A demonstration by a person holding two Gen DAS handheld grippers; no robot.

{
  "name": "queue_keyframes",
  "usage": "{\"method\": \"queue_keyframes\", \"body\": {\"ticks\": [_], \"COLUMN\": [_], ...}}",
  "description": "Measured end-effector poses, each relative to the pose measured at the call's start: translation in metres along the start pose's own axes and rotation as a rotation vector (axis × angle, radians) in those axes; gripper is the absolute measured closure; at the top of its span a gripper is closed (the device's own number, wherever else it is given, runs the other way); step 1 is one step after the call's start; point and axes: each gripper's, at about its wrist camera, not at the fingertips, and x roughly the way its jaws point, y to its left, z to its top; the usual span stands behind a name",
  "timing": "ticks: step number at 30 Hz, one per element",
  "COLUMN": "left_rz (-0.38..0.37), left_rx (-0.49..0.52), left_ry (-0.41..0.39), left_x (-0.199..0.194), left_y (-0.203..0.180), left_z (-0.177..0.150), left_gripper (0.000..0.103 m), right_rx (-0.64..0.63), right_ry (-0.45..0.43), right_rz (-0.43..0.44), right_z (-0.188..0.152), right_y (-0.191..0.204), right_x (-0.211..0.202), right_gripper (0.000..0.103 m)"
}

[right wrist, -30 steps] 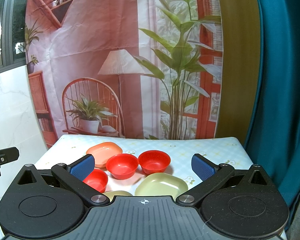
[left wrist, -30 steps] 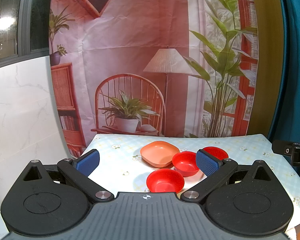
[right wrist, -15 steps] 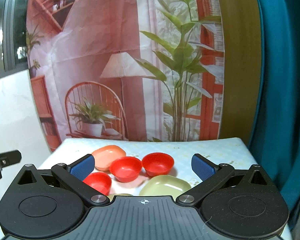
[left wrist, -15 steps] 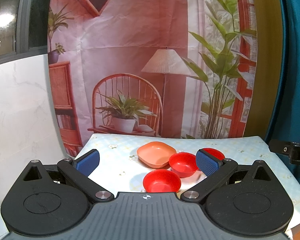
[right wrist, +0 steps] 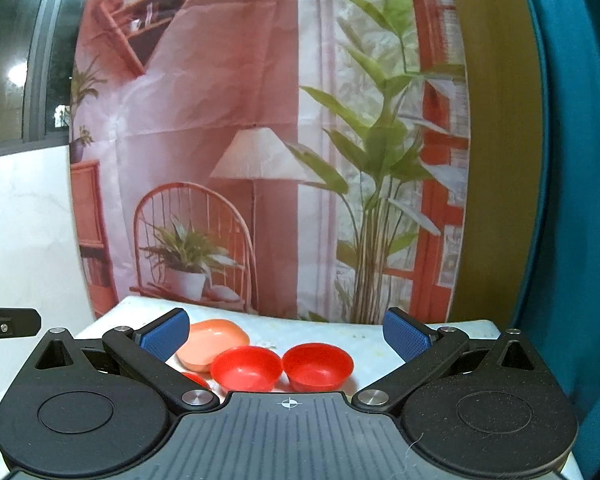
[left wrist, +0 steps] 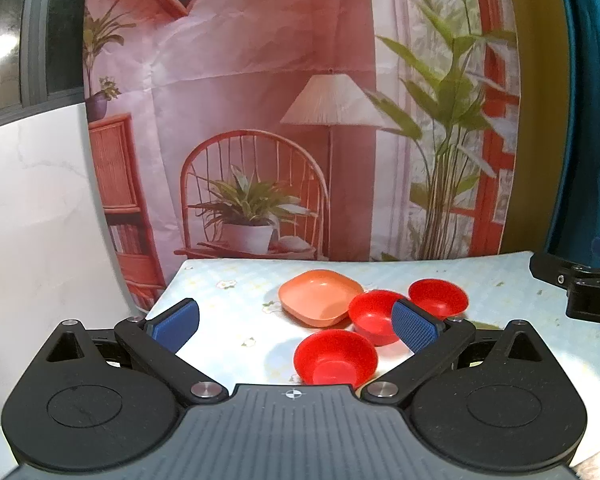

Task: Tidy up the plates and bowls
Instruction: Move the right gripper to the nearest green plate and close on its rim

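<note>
Left wrist view: your left gripper (left wrist: 295, 322) hangs wide, holding nothing, above the table (left wrist: 228, 320). All dishes sit rim up; the orange plate (left wrist: 320, 297) lies farthest, corner toward you, with three red bowls ahead and right: nearest bowl (left wrist: 335, 357), middle bowl (left wrist: 371, 315), far bowl (left wrist: 438, 297). Right wrist view: your right gripper (right wrist: 287, 334) is equally wide and empty. Only two bowls show fully, the left one (right wrist: 246, 369) and the right one (right wrist: 318, 365), low between the fingers; the plate (right wrist: 212, 342) sits behind the left finger.
</note>
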Motion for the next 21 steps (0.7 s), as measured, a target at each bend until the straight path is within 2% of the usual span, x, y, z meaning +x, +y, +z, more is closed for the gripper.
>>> {"method": "queue_keyframes", "body": {"ticks": [3,8,12,21], "left_rz": [-0.012,-0.021,-0.068,-0.149], "left_rx": [-0.001,0.0,-0.002,-0.083], "left_ry": [0.005,0.053,0.086,0.257], "left_x": [0.014,0.044,0.07,0.133], "left_y": [0.002,0.002,0.0,-0.003], "left_z": [-0.005,-0.016,-0.033,-0.073], "left_gripper": [0.0,0.0,0.0,0.0], "right_rx": [-0.028,-0.091,-0.068,-0.059], "right_ry": [-0.008,0.052,0.097,0.224], "right_rz": [0.005,-0.038,0.015,0.056], "right_z": [-0.01,-0.029,-0.049,-0.107], "right_y": [0.003,0.012,0.013,0.012], "right_x": [0.015,0.045,0.063,0.093], "right_gripper": [0.0,0.0,0.0,0.001]}}
